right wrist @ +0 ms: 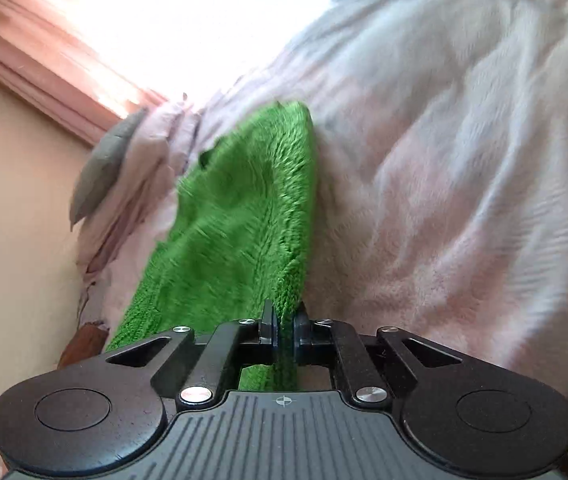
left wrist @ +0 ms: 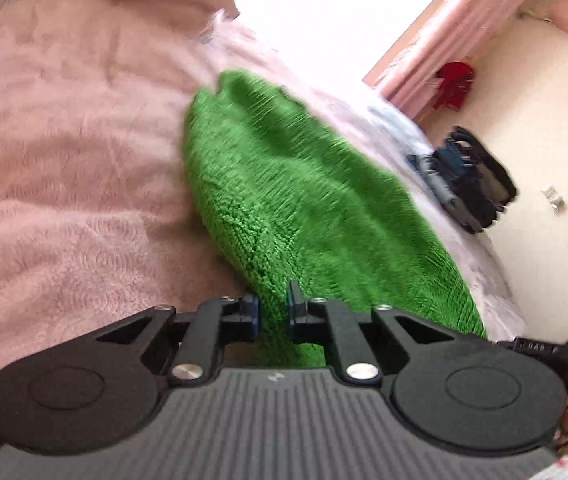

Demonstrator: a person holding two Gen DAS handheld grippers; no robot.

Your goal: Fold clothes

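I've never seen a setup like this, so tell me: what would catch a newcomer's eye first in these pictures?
The bright green fuzzy garment stands out at once, spread over the pale pink fluffy blanket on a bed. Black two-finger tools fill the bottom of each view: the left gripper and the right gripper each pinch an edge of the green cloth. Beyond the bed, in the left view, a red item hangs beside pink curtains.
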